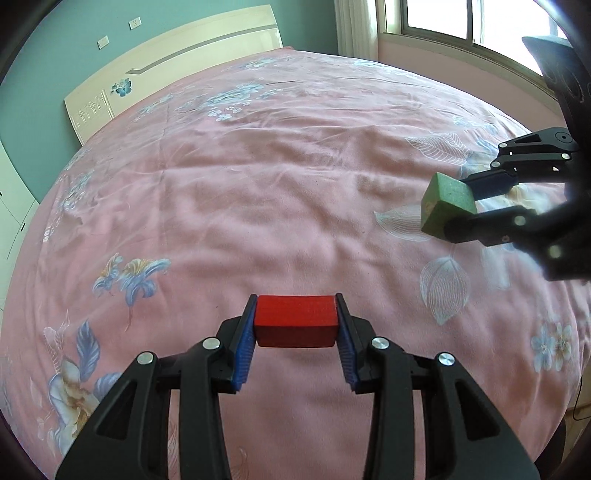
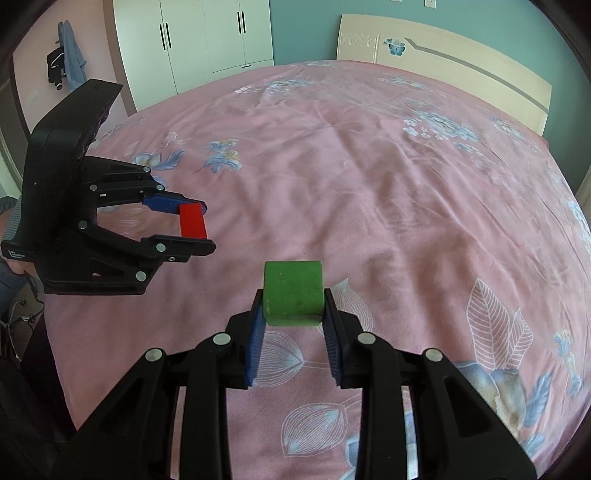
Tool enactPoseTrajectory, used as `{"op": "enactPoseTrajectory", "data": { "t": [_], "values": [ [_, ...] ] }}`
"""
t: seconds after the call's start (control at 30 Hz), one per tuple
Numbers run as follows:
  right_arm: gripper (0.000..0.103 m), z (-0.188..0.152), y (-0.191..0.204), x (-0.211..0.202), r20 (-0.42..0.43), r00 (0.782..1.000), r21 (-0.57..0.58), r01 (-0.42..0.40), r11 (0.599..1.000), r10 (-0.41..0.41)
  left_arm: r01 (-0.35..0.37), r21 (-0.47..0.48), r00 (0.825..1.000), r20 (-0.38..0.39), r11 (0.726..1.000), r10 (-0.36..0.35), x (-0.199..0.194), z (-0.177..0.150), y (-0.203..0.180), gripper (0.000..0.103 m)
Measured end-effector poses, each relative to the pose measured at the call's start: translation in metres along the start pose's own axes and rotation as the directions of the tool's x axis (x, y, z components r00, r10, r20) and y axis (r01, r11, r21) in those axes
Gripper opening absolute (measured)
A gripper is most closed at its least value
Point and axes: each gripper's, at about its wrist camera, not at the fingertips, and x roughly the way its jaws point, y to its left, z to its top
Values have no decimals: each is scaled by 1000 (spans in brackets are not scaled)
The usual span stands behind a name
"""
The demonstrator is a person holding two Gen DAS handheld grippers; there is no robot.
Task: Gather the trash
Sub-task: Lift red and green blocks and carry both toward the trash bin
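My left gripper [image 1: 296, 306] is shut on a red block [image 1: 296, 320] and holds it above the pink bed sheet. It also shows in the right wrist view [image 2: 199, 226] at the left, with the red block [image 2: 192, 226] between its fingers. My right gripper [image 2: 293, 295] is shut on a green block [image 2: 293, 292] above the sheet. In the left wrist view the right gripper [image 1: 452, 206] comes in from the right edge with the green block [image 1: 445, 208] at its tips. The two grippers are apart, side by side over the bed.
A bed with a pink floral sheet [image 1: 277, 192] fills both views. A cream headboard [image 2: 443, 48] stands at the far end. A white wardrobe [image 2: 199, 37] is beyond the bed's left side. A window [image 1: 461, 22] is on the right. Clothes [image 2: 66, 55] hang by the wall.
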Motion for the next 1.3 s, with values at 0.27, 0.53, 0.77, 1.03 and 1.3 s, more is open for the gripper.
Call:
{"op": "enactPoseTrajectory", "data": {
  "t": [0.27, 0.53, 0.77, 1.03, 1.3],
  "values": [
    [31, -23, 49, -30, 4, 1000, 2, 26, 1000, -26, -47, -29, 999, 2, 998, 48, -43, -43, 13, 42],
    [31, -45, 101, -65, 16, 999, 4, 46, 999, -46, -72, -60, 997, 1, 996, 72, -90, -98, 20, 42],
    [31, -68, 147, -85, 13, 998, -7, 60, 998, -59, -85, -90, 996, 3, 992, 86, -125, -143, 23, 42],
    [31, -97, 193, -100, 14, 998, -17, 68, 998, -68, -95, -105, 996, -9, 990, 94, -147, -193, 23, 42],
    [31, -126, 236, -116, 22, 996, -21, 92, 996, -91, -90, -119, 996, -20, 989, 88, -162, -242, 22, 42]
  ]
}}
